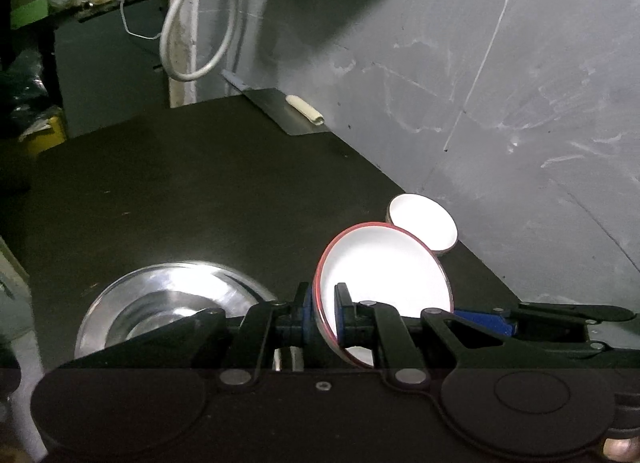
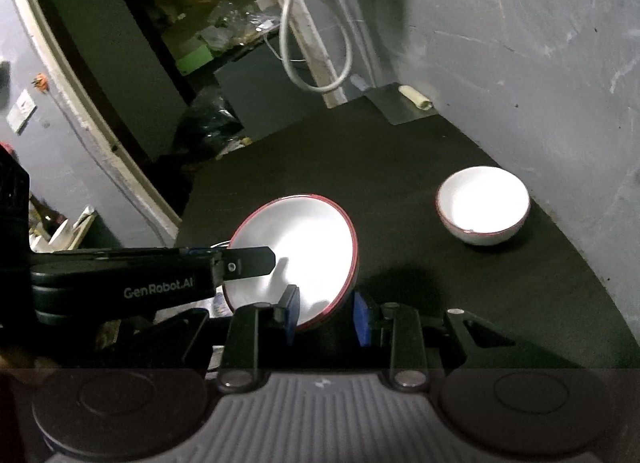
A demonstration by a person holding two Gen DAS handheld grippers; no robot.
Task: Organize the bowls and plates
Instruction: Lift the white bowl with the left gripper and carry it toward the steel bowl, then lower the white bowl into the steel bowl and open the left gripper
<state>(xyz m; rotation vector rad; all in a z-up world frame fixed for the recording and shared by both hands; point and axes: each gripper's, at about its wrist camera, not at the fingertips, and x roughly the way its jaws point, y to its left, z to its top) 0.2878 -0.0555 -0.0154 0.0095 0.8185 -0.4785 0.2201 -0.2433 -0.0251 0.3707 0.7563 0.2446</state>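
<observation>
A white bowl with a red rim [image 1: 384, 275] hangs tilted above the dark table [image 1: 200, 183]. My left gripper [image 1: 324, 311] is shut on its left rim, blue pads on either side of the wall. My right gripper [image 2: 326, 317] grips the same bowl [image 2: 296, 247] at its near right edge, one pad inside and one outside. The left gripper's finger [image 2: 248, 263] crosses the bowl's left rim in the right wrist view. A second white red-rimmed bowl [image 2: 484, 211] stands upright on the table by the wall, also seen behind the held one [image 1: 424, 223].
A shiny steel bowl [image 1: 168, 295] sits on the table under my left gripper. A grey wall [image 1: 520, 83] runs along the table's right side. At the far corner lie a metal sheet with a cream roll [image 1: 306, 109] and a white cable loop [image 1: 192, 23]. Clutter lies beyond the left edge.
</observation>
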